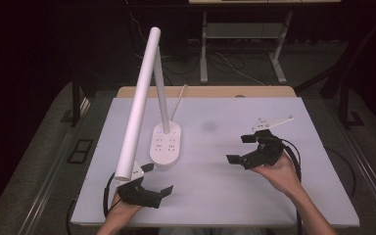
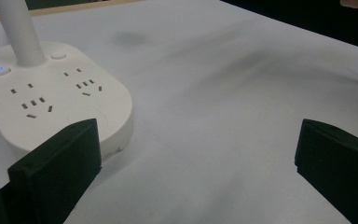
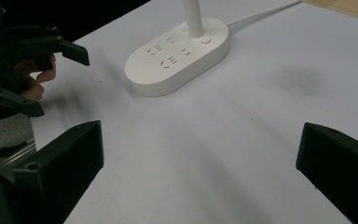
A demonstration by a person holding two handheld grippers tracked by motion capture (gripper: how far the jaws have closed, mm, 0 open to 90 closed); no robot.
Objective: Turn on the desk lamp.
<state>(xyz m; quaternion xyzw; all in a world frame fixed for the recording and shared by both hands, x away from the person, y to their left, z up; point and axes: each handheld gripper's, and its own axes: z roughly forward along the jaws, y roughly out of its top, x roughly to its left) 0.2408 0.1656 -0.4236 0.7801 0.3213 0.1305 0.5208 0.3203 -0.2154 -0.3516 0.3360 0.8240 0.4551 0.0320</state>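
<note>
So the white desk lamp [image 1: 165, 143], the kind with sockets built into its oval base, sits left of centre on the white worktop [image 1: 215, 191] with its long head leaning out toward the near-left corner. Left gripper [image 1: 157, 180] hovers just in front of the base, jaws spread wide with nothing in them. Right gripper [image 1: 241, 148] is well off to the right, jaws gaping and empty too.

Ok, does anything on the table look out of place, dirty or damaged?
One thing: a dark grey smudge marks the white table cover, right of the desk lamp's socket base. The lamp stands upright, looks undamaged, and nothing is spilled.
</note>
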